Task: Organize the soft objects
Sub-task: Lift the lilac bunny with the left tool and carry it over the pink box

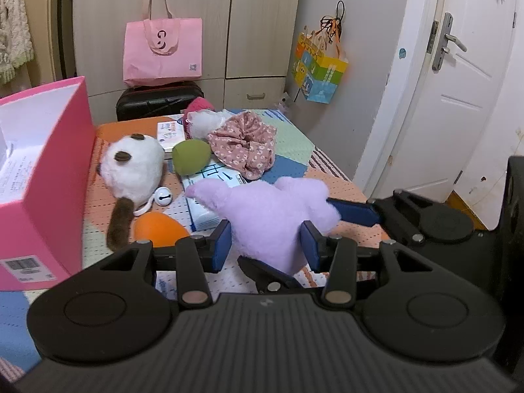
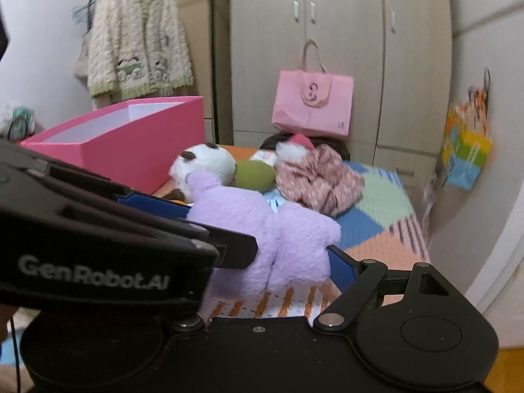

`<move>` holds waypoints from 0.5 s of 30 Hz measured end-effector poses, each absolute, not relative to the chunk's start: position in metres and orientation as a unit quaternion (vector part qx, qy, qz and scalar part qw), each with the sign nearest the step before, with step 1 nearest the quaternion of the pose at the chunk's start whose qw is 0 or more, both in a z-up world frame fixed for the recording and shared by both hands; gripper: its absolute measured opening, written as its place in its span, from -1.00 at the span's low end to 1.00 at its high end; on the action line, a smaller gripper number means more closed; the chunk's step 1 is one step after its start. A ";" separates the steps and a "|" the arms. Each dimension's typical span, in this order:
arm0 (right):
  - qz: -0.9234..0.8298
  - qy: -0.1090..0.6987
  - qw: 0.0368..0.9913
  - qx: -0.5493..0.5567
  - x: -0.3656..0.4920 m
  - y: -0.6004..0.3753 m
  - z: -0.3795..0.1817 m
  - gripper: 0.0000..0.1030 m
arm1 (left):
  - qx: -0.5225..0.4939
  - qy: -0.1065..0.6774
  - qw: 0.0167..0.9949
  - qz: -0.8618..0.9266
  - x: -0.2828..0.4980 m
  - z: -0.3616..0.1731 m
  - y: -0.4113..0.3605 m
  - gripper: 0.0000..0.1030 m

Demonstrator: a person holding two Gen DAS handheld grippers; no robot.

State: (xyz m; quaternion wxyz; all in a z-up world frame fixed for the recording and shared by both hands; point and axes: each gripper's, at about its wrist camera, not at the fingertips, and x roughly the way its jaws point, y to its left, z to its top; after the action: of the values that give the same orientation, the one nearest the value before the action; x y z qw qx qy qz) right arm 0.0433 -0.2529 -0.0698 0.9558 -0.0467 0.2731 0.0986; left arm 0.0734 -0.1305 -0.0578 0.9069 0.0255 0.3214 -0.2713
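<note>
A purple plush toy [image 1: 271,219] lies near the front of the table, seen also in the right wrist view [image 2: 262,239]. My left gripper [image 1: 267,245] has its blue pads on both sides of the plush's near end and is shut on it. My right gripper [image 2: 281,245] grips the plush's other end; its blue finger [image 1: 353,211] shows in the left wrist view. An open pink box [image 1: 42,170] stands at the left. A white-and-brown plush [image 1: 134,167], a green ball [image 1: 191,155], an orange ball [image 1: 159,229] and a floral pink cloth [image 1: 244,145] lie behind.
A pack of tissues [image 1: 209,190] lies under the purple plush. A pink-and-white plush [image 1: 199,118] sits at the table's far end. A black suitcase [image 1: 157,100] with a pink bag [image 1: 162,50] stands beyond. A white door [image 1: 458,82] is at the right.
</note>
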 end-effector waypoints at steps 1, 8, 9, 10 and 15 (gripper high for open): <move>0.100 0.275 0.955 -0.052 0.042 -0.250 -0.066 0.70 | 0.022 0.322 0.907 -0.271 0.072 -0.055 -0.128 -0.16; 0.124 0.302 0.943 -0.068 0.033 -0.225 -0.038 0.70 | 0.009 0.354 0.897 -0.264 0.065 -0.031 -0.102 -0.16; 0.130 0.308 0.940 -0.063 0.033 -0.223 -0.034 0.70 | 0.006 0.361 0.895 -0.262 0.064 -0.027 -0.096 -0.16; 0.138 0.313 0.938 -0.057 0.033 -0.220 -0.031 0.71 | 0.004 0.366 0.893 -0.261 0.063 -0.023 -0.090 -0.16; 0.178 0.325 0.928 -0.042 0.035 -0.201 -0.015 0.71 | 0.001 0.379 0.891 -0.250 0.058 -0.007 -0.058 -0.16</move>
State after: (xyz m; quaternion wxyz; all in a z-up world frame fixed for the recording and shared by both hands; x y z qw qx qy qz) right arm 0.0349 -0.2014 -0.0153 0.9279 -0.0417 0.3248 0.1783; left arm 0.0575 -0.0581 -0.0072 0.8911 0.0014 0.3788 -0.2498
